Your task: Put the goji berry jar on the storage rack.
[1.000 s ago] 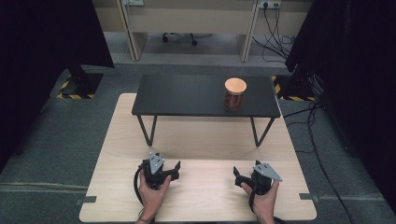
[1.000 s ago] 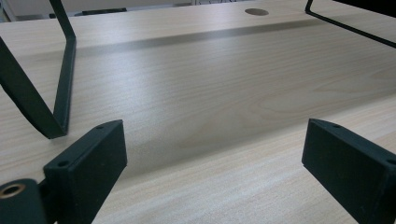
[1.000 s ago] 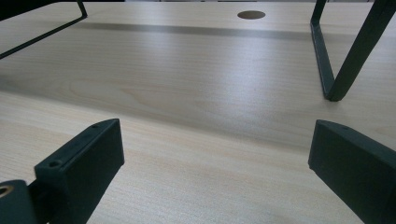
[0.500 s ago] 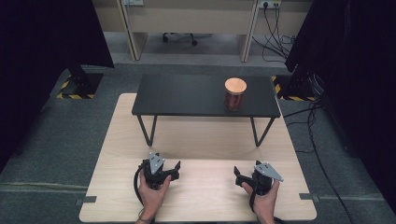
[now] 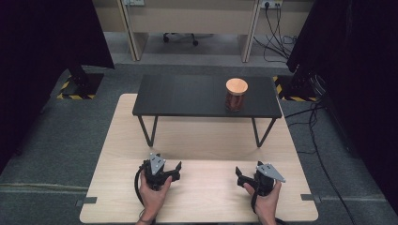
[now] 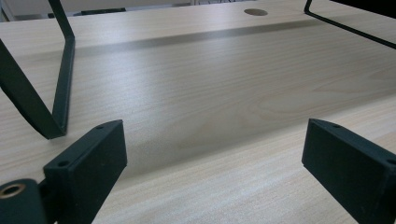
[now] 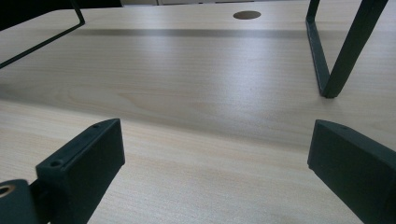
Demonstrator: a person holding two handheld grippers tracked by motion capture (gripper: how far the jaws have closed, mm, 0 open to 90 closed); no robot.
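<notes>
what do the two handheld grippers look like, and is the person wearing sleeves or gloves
Both the left gripper and the right gripper are black, each with two blocky, flat-faced jaws showing small screw holes in the gripper views. Each carries a grey three-cornered plate on top, and a black cable loops from the left one. The hands and forearms in the high view are bare: no gloves, no sleeves.

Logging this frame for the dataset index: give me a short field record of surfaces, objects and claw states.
surface: light wooden table
raised surface: low black shelf on thin metal legs
object: brown cylindrical jar with round orange lid, upright on the shelf's right part
left claw: open, holds nothing, low over the wooden table
right claw: open, holds nothing, low over the wooden table
contact with jar: none
</notes>
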